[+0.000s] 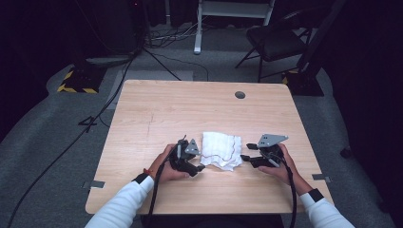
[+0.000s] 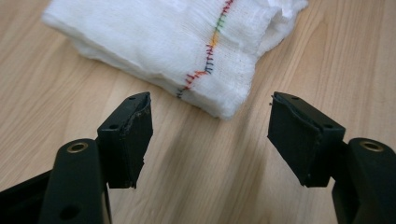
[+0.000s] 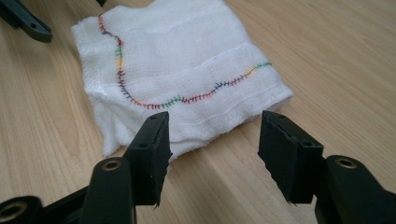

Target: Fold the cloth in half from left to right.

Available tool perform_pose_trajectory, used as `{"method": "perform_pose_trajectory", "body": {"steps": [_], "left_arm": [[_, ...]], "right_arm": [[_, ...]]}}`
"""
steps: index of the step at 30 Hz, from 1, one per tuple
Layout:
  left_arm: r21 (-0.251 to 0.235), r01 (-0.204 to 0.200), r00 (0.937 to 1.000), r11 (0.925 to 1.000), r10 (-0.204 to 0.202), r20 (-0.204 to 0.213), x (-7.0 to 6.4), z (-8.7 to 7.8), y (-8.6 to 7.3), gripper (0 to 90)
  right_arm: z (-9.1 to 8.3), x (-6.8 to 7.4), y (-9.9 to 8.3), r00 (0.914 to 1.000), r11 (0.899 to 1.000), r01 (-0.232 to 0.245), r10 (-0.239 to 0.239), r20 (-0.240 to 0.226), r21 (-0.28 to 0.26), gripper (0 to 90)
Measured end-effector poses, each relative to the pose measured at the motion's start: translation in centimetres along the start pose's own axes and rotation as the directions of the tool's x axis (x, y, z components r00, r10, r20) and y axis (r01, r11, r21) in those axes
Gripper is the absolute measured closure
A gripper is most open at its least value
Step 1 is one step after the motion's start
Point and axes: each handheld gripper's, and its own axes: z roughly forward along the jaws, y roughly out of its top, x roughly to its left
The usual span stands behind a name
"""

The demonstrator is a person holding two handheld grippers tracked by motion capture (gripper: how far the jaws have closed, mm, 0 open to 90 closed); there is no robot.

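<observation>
Now both grippers flank the folded white cloth (image 1: 220,150) lying flat mid-table (image 1: 157,114), left gripper (image 2: 210,126) and right gripper (image 3: 214,140) each with fingers apart, seemingly lined up to pinch opposite edges.

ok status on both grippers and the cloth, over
Left gripper open, just short of the folded white cloth. Right gripper open at the cloth's opposite edge, not gripping. Nothing in the way on the table.

Folded cloth (image 1: 220,150) on table (image 1: 199,104); between left gripper (image 1: 198,167) and right gripper (image 1: 245,152)
</observation>
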Motion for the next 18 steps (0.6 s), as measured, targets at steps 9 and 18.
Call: {"method": "perform_pose_trajectory", "body": {"steps": [9, 18], "left_arm": [[-0.031, 0.044, 0.9962, 0.9985, -0.047, -0.073, 0.4, -2.9, -2.8, 24.8], [-0.024, 0.063, 0.9894, 0.9977, -0.065, -0.13, 1.1, -4.9, -5.4, 20.3]], "right_arm": [[-0.1, 0.1, 0.2, 0.9999, 1.0, 0.012, -0.012, -0.002, -0.008, 43.8], [-1.6, -0.3, -0.4, 0.9983, 0.999, 0.044, -0.045, 0.037, 0.026, 35.0]]}}
